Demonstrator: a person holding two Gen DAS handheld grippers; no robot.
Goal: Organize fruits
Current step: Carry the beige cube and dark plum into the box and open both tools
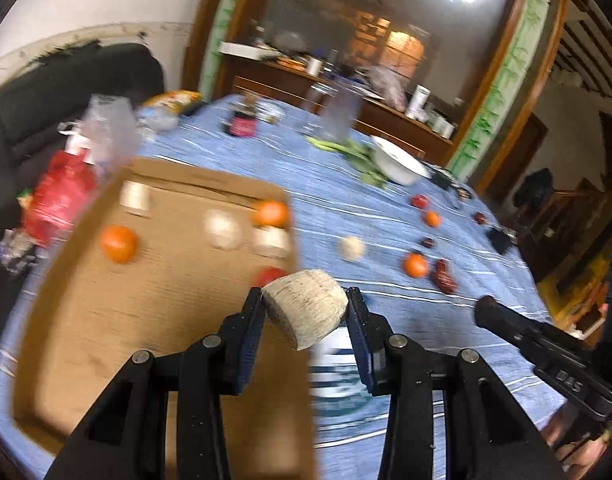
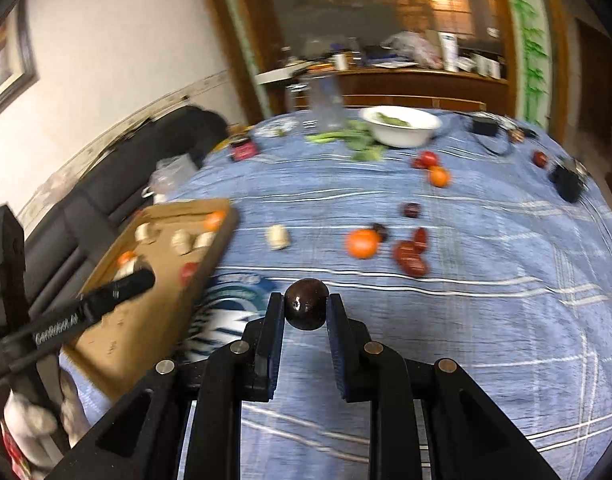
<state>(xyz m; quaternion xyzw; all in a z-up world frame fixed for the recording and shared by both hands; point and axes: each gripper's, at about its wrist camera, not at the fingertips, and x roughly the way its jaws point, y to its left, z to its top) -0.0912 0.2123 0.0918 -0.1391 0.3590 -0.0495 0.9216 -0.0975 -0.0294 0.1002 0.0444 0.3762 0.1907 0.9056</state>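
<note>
My left gripper (image 1: pixel 306 304) is shut on a pale beige chunk of fruit (image 1: pixel 304 306), held above the right edge of a cardboard tray (image 1: pixel 106 320). The tray holds two oranges (image 1: pixel 119 243), a red fruit (image 1: pixel 268 276) and several pale chunks (image 1: pixel 223 229). My right gripper (image 2: pixel 306 308) is shut on a dark brown round fruit (image 2: pixel 306 309) above the blue tablecloth (image 2: pixel 466 320). Loose on the cloth lie oranges (image 2: pixel 362 243), red fruits (image 2: pixel 412 258), dark fruits (image 2: pixel 411 210) and a pale chunk (image 2: pixel 278 237). The left gripper (image 2: pixel 138 280) shows over the tray (image 2: pixel 154 304) in the right wrist view.
A white bowl (image 2: pixel 402 125) with greens and a clear glass (image 2: pixel 326 102) stand at the far side of the table. Black gadgets (image 2: pixel 568 180) lie at the right edge. A dark sofa (image 1: pixel 46 120) with bags (image 1: pixel 62 196) is left of the table.
</note>
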